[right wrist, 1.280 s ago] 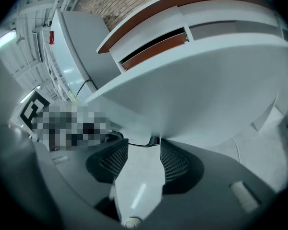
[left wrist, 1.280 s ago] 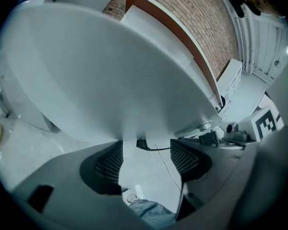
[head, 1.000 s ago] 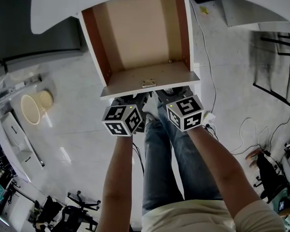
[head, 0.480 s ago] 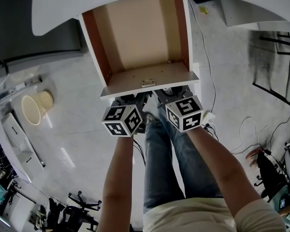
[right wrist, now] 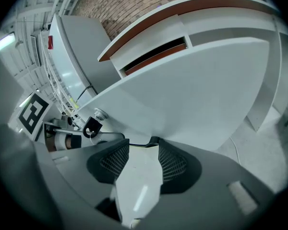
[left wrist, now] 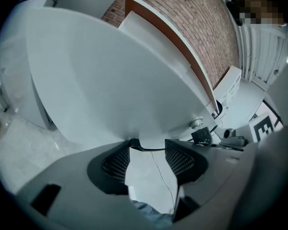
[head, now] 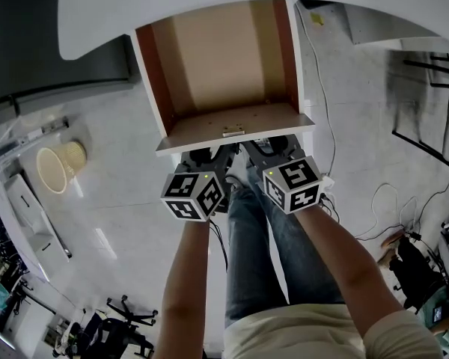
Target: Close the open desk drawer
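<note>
The open desk drawer [head: 224,58] juts out from under the white desk top [head: 172,2], its wooden inside empty. Its white front panel [head: 236,134] faces me, with a small knob [left wrist: 198,123] at its middle. My left gripper [head: 206,155] sits just below the panel's left half and my right gripper [head: 273,146] below its right half. In the left gripper view the left gripper [left wrist: 148,145] is open, its tips against the white front panel [left wrist: 110,80], with nothing between them. The right gripper [right wrist: 143,145] is open the same way against the front panel [right wrist: 197,90].
A cream bin [head: 56,164] lies on the tiled floor at the left. Cables [head: 389,200] and a white power strip [head: 325,182] lie at the right. My legs in jeans [head: 262,230] are under the grippers. A chair base [head: 127,313] stands at the bottom left.
Slightly less of the drawer's inside shows beyond the desk top than a second ago. Both grippers stay at the front panel, shifted a little in the picture.
</note>
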Motion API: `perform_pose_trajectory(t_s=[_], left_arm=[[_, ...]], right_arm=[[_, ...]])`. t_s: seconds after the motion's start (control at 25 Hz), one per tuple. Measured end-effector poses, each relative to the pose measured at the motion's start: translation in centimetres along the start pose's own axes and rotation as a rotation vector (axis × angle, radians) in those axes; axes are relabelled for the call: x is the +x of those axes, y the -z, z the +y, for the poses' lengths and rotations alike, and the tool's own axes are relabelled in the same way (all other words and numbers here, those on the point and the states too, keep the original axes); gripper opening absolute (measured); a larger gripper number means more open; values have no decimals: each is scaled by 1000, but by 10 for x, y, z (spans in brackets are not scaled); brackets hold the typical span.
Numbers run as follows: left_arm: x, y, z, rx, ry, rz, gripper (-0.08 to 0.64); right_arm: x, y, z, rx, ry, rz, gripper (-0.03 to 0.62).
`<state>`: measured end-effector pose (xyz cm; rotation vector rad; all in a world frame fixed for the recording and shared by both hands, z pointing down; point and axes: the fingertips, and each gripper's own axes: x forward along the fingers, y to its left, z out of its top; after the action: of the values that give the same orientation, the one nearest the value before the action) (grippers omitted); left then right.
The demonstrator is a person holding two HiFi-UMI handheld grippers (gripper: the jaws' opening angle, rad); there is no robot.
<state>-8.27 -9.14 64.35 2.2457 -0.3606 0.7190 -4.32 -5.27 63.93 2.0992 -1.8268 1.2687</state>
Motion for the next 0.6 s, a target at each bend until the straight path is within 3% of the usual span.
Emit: perform_pose_trajectory(t_s=[0.6], left_arm=[[-10, -20, -14, 9, 9, -14, 227]], right_arm=[[-12, -23, 6, 2, -13, -4, 189]])
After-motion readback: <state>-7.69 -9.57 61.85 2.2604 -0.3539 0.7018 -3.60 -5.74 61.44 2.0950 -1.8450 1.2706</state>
